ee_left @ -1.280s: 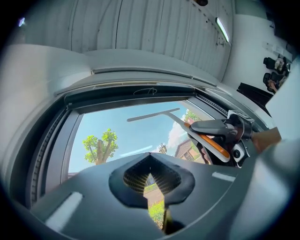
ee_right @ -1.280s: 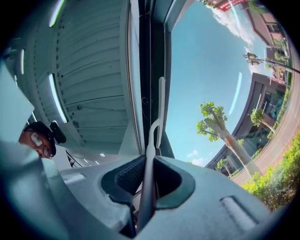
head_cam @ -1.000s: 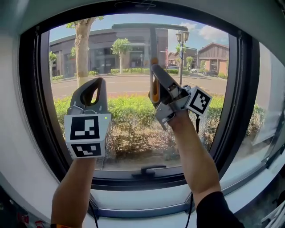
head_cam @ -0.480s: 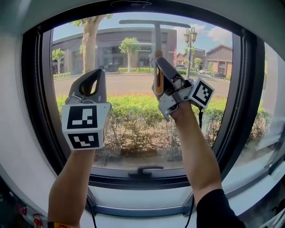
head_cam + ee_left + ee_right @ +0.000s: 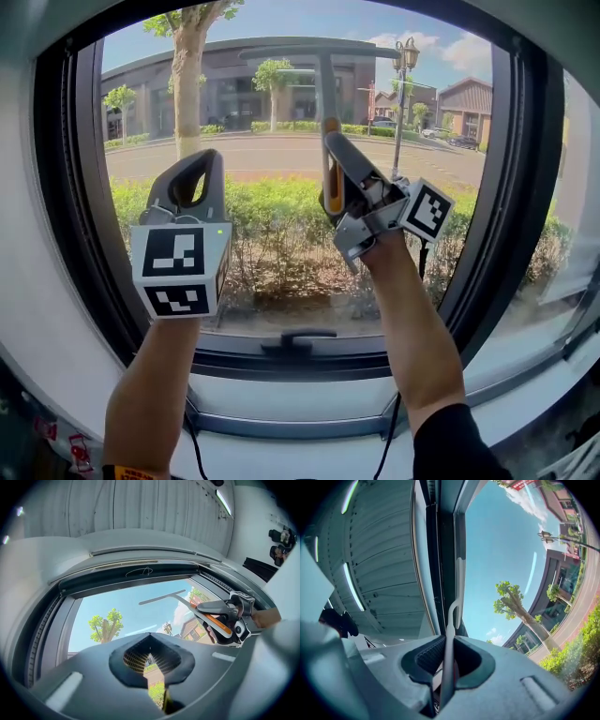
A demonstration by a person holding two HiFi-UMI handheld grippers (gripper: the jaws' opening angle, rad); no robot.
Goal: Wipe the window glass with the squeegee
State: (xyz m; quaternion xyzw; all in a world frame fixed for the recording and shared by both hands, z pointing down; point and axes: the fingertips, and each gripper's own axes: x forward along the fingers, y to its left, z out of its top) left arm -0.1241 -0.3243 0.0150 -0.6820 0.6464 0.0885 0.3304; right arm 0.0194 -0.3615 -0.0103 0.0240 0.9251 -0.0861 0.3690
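The squeegee (image 5: 324, 70) stands upright against the window glass (image 5: 234, 112), its grey blade lying across the upper part of the pane. My right gripper (image 5: 330, 164) is shut on its orange handle. In the right gripper view the squeegee's shaft (image 5: 449, 644) runs up between the jaws to the blade (image 5: 459, 588). My left gripper (image 5: 192, 183) is raised in front of the left half of the pane, shut on nothing, its jaw tips touching (image 5: 151, 635). In the left gripper view, the squeegee (image 5: 164, 596) and right gripper (image 5: 225, 618) show to the right.
A dark window frame (image 5: 511, 187) surrounds the pane, with a black window handle (image 5: 298, 339) on its bottom rail. A pale sill (image 5: 281, 398) lies below. Cables hang from both grippers. Outside are a hedge, trees, a road and buildings.
The right gripper and squeegee have shifted slightly right, with the blade still high on the glass. The left gripper has stayed about where it was, shut.
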